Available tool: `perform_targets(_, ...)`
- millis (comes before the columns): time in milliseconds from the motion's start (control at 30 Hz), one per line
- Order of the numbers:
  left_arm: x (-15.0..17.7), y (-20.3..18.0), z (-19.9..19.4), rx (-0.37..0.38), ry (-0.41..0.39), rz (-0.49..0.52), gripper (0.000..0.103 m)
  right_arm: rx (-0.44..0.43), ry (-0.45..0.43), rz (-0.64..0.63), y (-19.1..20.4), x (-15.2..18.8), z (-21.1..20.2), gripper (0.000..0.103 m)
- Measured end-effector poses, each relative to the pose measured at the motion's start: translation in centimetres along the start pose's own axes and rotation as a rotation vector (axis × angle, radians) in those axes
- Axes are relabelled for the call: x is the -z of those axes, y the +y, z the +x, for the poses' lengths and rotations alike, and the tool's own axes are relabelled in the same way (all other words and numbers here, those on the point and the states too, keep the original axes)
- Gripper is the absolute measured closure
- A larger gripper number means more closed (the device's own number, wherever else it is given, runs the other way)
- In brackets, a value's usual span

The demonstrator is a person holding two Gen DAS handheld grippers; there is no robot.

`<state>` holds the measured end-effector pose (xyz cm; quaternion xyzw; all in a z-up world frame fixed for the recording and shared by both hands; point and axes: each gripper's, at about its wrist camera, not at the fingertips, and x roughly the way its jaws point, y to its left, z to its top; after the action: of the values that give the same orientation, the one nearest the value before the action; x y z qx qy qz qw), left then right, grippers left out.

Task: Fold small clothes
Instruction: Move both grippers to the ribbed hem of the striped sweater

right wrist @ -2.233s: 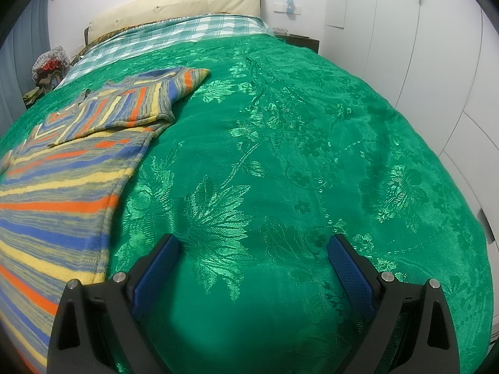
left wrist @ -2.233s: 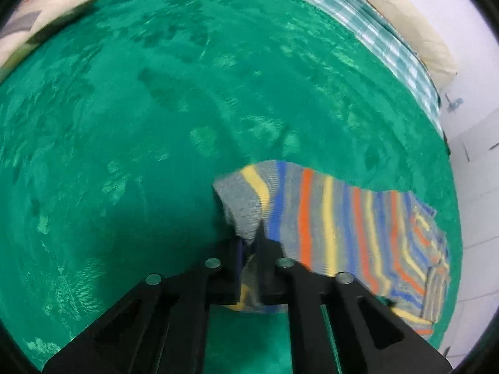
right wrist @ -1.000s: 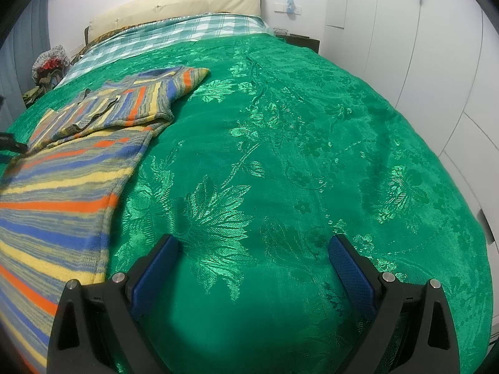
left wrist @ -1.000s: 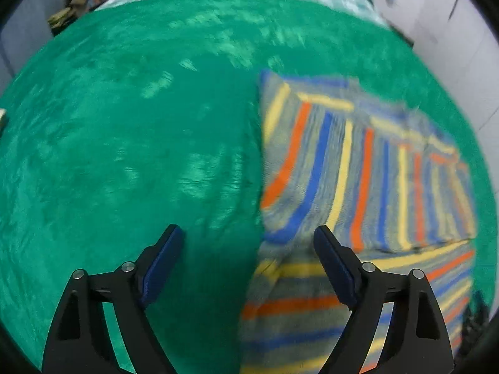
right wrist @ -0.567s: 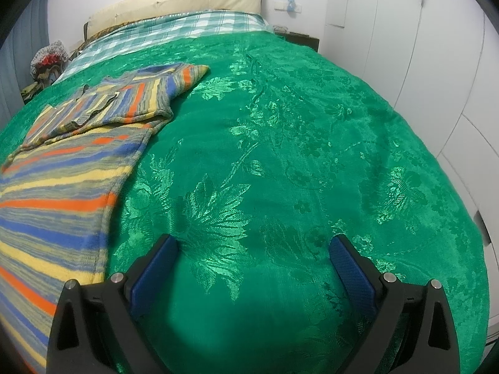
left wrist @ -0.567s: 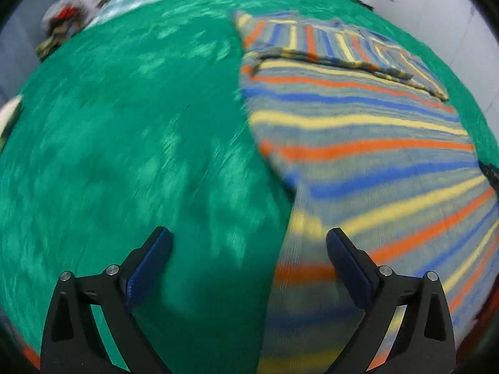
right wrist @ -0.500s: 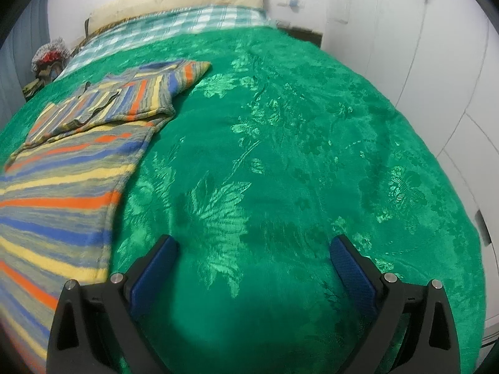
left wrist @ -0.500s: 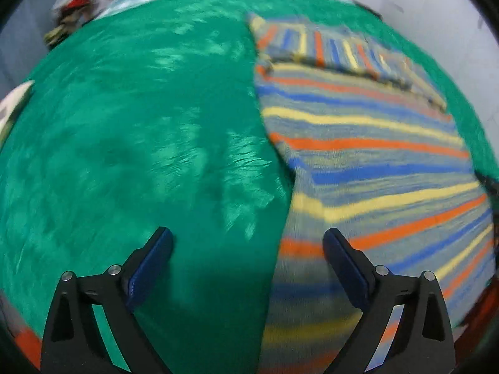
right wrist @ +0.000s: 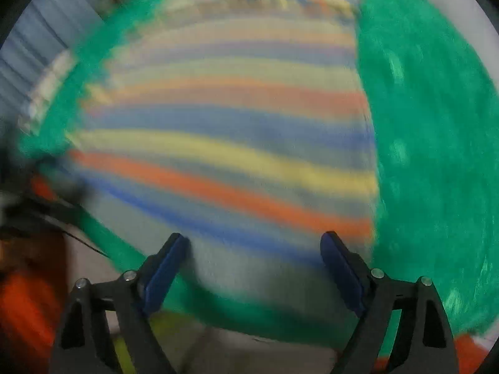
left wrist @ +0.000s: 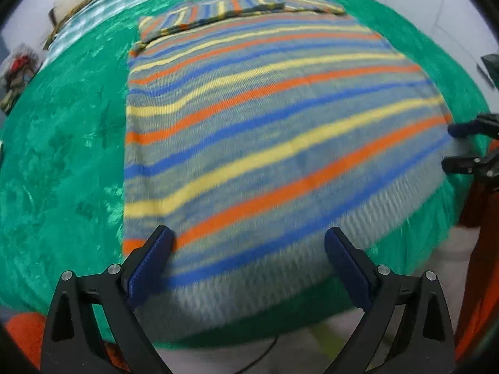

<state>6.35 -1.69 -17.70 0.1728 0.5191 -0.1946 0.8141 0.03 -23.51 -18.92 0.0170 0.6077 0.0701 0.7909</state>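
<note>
Striped knit in grey, orange, blue and yellow, that's the sweater (left wrist: 265, 131), spread flat and filling the middle of the left wrist view, with its pale ribbed hem at the bottom of the frame near the bed's edge. At the top of the frame its sleeves look folded across the chest. It lies on a shiny green bedspread (left wrist: 71, 143) with a woven leaf pattern, and a checked sheet (left wrist: 103, 6) shows beyond it in the upper left. White walls sit behind, with pale floor under the bed edge at the bottom.

The left gripper (left wrist: 248, 265) hangs over the hem with its blue pads spread wide and nothing pinched. The right gripper (right wrist: 251, 268) is over the hem too; its jaws are closing, but the pads aren't pressing on the cloth. The right view is heavily blurred, so details are hard to tell.

A heap of red and dark stuff (left wrist: 15, 74) sits at far left, off the bedspread. Something orange (left wrist: 480, 249) lines the right edge.
</note>
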Motion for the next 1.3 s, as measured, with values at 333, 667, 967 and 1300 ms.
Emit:
perform_targets(333, 1.1, 0.2, -0.2, -0.007, 0.031, -0.027, 0.003, 0.136, -0.022, -0.128, 3.0, 1.7, 0.8, 0.0)
perform_targets(667, 0.4, 0.2, 0.6, -0.015, 0.043, -0.016, 0.001, 0.133, -0.021, -0.139, 3.4, 3.3, -0.7, 0.0)
perform_targets(967, 0.4, -0.6, 0.5, -0.025, 0.044, -0.004, 0.001, 0.143, -0.019, -0.149, 4.0, 3.7, -0.5, 0.0)
perform_targets(1300, 0.6, -1.3, 0.3, -0.037, 0.05, 0.01, 0.0, 0.151, -0.017, -0.157, 4.7, 3.6, 0.0, 0.0)
